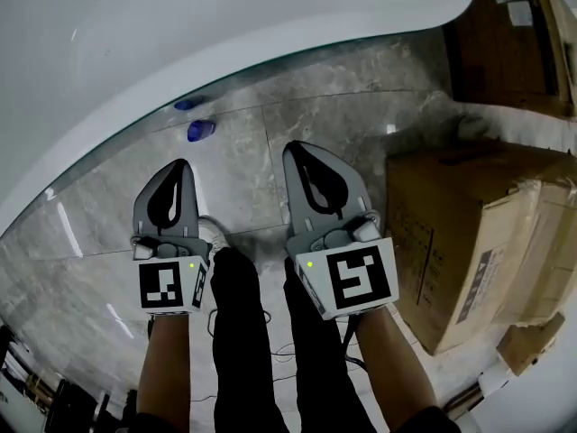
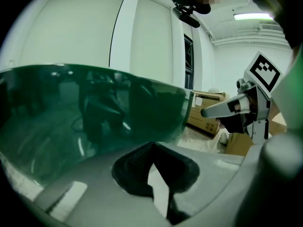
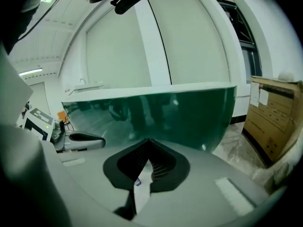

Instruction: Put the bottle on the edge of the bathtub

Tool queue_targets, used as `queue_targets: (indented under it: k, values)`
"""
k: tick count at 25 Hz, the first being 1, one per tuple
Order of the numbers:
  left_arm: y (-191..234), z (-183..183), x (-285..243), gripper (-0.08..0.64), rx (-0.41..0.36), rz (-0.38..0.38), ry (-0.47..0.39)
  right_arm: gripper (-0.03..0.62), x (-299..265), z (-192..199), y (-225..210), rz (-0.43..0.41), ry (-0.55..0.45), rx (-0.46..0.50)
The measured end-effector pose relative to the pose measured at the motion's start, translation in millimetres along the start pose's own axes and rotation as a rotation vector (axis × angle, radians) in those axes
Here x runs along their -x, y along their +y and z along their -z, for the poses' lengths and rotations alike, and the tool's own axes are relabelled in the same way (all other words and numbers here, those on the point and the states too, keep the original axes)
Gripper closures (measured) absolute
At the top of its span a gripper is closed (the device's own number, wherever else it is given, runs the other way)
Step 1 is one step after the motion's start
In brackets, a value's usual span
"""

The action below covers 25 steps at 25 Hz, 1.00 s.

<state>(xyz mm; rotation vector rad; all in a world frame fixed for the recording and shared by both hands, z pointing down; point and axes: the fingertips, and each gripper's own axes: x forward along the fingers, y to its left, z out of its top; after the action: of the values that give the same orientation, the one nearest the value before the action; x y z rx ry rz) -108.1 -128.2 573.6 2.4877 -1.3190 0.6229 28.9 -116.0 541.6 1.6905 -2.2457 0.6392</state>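
1. Small blue bottle (image 1: 200,130) lying on its side on the marble floor (image 1: 270,152), upper left of centre in the head view. Long axis close to left-right in the frame, the right end a little higher. Too small to tell which end has the cap.
2. Placed just beside the foot of the white bathtub (image 1: 135,25), with a blue reflection of it in the glossy tub wall directly above. Not yet on the tub edge.
3. Both grippers held side by side in the lower centre of the head view, jaws pointing up the frame toward the tub. Bare forearms coming in from the bottom edge, and the marker cubes facing the camera.
4. Left gripper (image 1: 183,163): jaws together at the tips and gripping nothing. In the left gripper view (image 2: 152,144), only a narrow light slit behind the joined tips.
5. Right gripper (image 1: 293,146): also tip to tip and gripping nothing. In the right gripper view (image 3: 149,140), a tiny blue spot inside the slit, too small to name.
6. Bottle above the left gripper's tips and slightly to the right, and up-left of the right gripper's tips. Apart from both, touching neither.
7. Cardboard box (image 1: 469,233) on the floor at the right of the frame, near the right gripper. Legs in dark trousers (image 1: 243,332) between the two forearms.
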Motion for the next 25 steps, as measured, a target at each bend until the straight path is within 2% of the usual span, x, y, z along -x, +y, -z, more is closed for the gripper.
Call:
queue_targets:
  k: [7, 16, 25]
  values:
    - [-4.0, -46.6, 27.3, 0.558, -0.003, 0.015, -0.02, 0.566, 22.2, -42.3, 15.2, -0.007, -0.003, 0.033]
    - [6.2, -99.3, 63.0, 0.558, 0.05, -0.026, -0.047, 0.566, 39.0, -96.8, 40.0, -0.03, -0.055, 0.038]
    - [10.9, -146.5, 90.5, 0.558, 0.041, -0.048, -0.06, 0.568, 58.2, -143.8, 46.7, -0.023, -0.075, 0.041]
